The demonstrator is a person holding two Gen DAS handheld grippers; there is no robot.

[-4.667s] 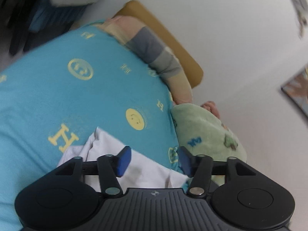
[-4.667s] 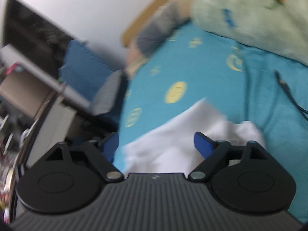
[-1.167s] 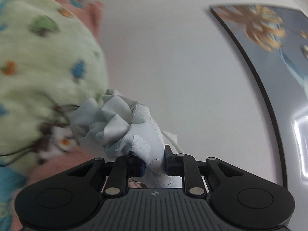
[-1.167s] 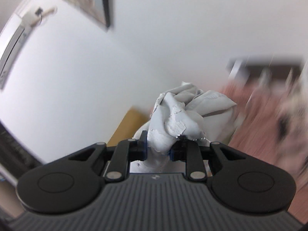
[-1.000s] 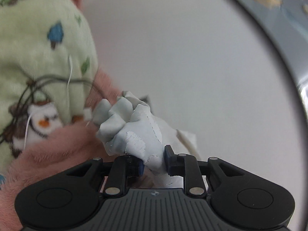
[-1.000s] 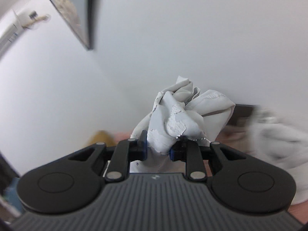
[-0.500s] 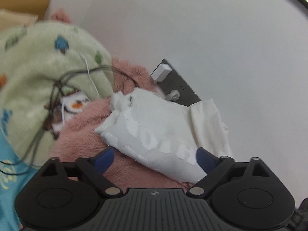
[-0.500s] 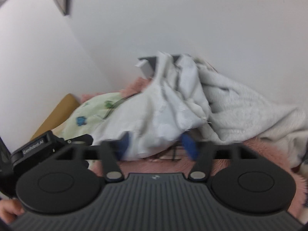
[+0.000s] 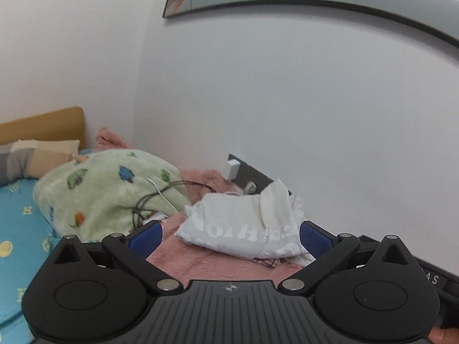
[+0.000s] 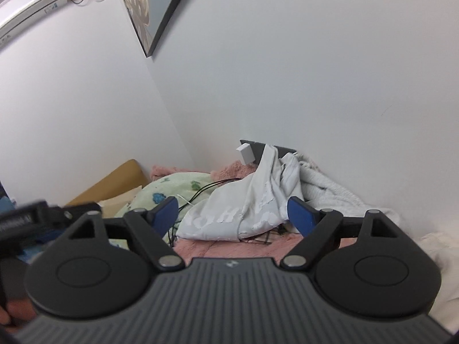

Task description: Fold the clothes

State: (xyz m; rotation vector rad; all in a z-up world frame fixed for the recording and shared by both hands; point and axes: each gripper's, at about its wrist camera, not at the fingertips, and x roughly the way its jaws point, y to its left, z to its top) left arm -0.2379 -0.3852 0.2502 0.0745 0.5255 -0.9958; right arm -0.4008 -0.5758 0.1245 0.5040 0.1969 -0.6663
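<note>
A white garment with faded lettering (image 9: 238, 223) lies bunched on a pink fluffy blanket (image 9: 206, 263) against the wall. It also shows in the right wrist view (image 10: 243, 206), with one end leaning up the wall. My left gripper (image 9: 231, 233) is open and empty, a little in front of the garment. My right gripper (image 10: 232, 210) is open and empty, also just short of it. Neither touches the cloth.
A green patterned blanket (image 9: 100, 189) with black and white cables (image 9: 160, 197) lies left of the garment. A wall socket with a white charger (image 9: 233, 169) is behind it. A white fleece (image 10: 330, 189) lies at the right. Blue bedsheet (image 9: 17, 223) at far left.
Both grippers were shut on the bunched garment and carried it to the wall. They opened and let it drop on the pink blanket, then drew back slightly.
</note>
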